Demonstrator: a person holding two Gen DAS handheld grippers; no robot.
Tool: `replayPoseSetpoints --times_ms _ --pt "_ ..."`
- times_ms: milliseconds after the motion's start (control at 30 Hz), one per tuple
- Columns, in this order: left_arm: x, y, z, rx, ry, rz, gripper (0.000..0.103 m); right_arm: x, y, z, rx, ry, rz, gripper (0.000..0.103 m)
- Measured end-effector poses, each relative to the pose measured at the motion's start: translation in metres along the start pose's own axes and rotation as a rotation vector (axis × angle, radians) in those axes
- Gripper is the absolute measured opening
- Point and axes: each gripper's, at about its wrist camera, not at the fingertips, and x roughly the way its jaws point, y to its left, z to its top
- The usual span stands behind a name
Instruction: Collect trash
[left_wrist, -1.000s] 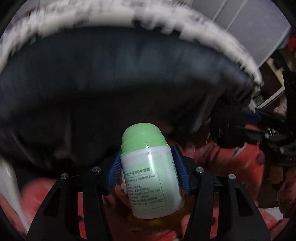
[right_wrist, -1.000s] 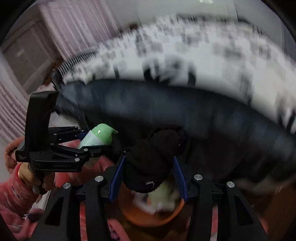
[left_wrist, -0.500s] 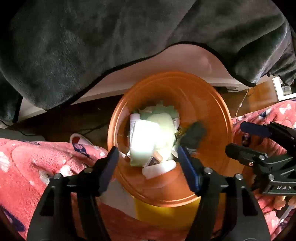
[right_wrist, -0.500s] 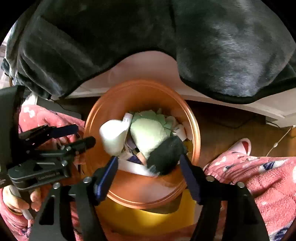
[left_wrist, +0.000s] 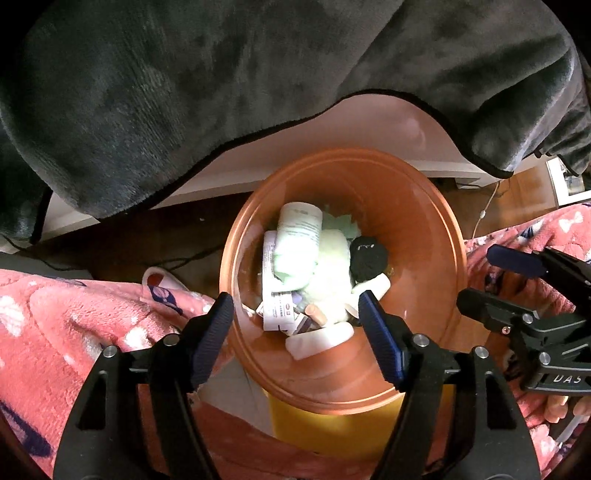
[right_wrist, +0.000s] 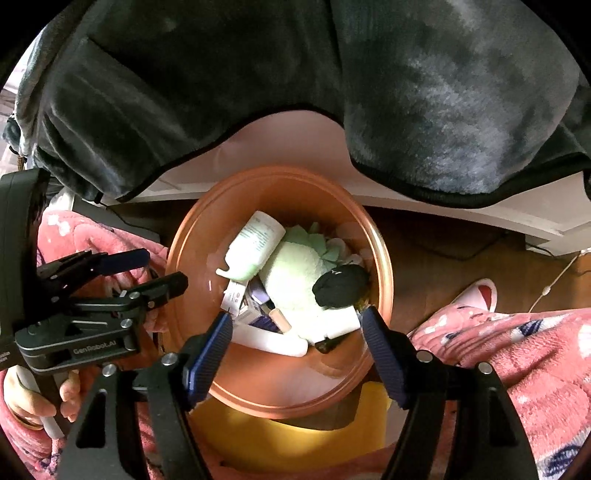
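An orange trash bin (left_wrist: 424, 236) (right_wrist: 192, 258) stands below both grippers, holding several pieces of trash. A white bottle with a green cap (left_wrist: 297, 240) (right_wrist: 255, 245) lies on top of the pile. A black balled sock (left_wrist: 368, 258) (right_wrist: 341, 286) lies beside it. My left gripper (left_wrist: 295, 321) is open and empty above the bin's near rim; it also shows in the right wrist view (right_wrist: 155, 273). My right gripper (right_wrist: 297, 332) is open and empty above the bin; it also shows in the left wrist view (left_wrist: 491, 277).
A dark grey blanket (left_wrist: 184, 92) (right_wrist: 406, 92) hangs over a white bed edge (left_wrist: 369, 122) behind the bin. Pink fleece-clad legs (left_wrist: 55, 332) (right_wrist: 517, 350) flank the bin. A slipper (right_wrist: 476, 295) and a cable (right_wrist: 550, 284) lie on the wooden floor.
Both grippers swung down over the bin and opened. The bottle fell from the left gripper and the black sock from the right; both now lie in the bin.
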Motion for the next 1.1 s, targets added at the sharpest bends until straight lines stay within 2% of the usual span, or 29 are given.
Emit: replayPoseSetpoints --times_ms 200,300,333,433,633,767,900,1100 --pt "-0.024 -0.001 -0.002 -0.002 -0.099 -0.007 0.069 -0.022 0.0 -0.002 0.004 -0.081 -0.017 0.073" --pt "-0.055 -0.003 -0.002 0.014 -0.197 0.016 0.069 -0.048 0.005 -0.002 -0.016 -0.159 -0.037 0.077" --pt "-0.066 -0.004 -0.001 0.019 -0.227 0.027 0.072 -0.056 0.007 -0.002 -0.022 -0.182 -0.043 0.079" --pt "-0.106 -0.006 0.002 0.028 -0.345 0.055 0.076 -0.096 0.015 0.002 -0.047 -0.294 -0.048 0.083" --pt "-0.201 -0.009 0.015 0.02 -0.592 0.097 0.085 -0.202 0.038 0.016 -0.109 -0.598 -0.105 0.098" --pt "-0.252 -0.006 0.026 -0.021 -0.746 0.134 0.088 -0.251 0.054 0.023 -0.134 -0.773 -0.171 0.097" --pt "-0.277 -0.004 0.039 -0.077 -0.824 0.142 0.088 -0.276 0.059 0.038 -0.115 -0.85 -0.138 0.097" --pt "-0.296 -0.005 0.047 -0.125 -0.885 0.157 0.088 -0.283 0.063 0.047 -0.107 -0.883 -0.149 0.097"
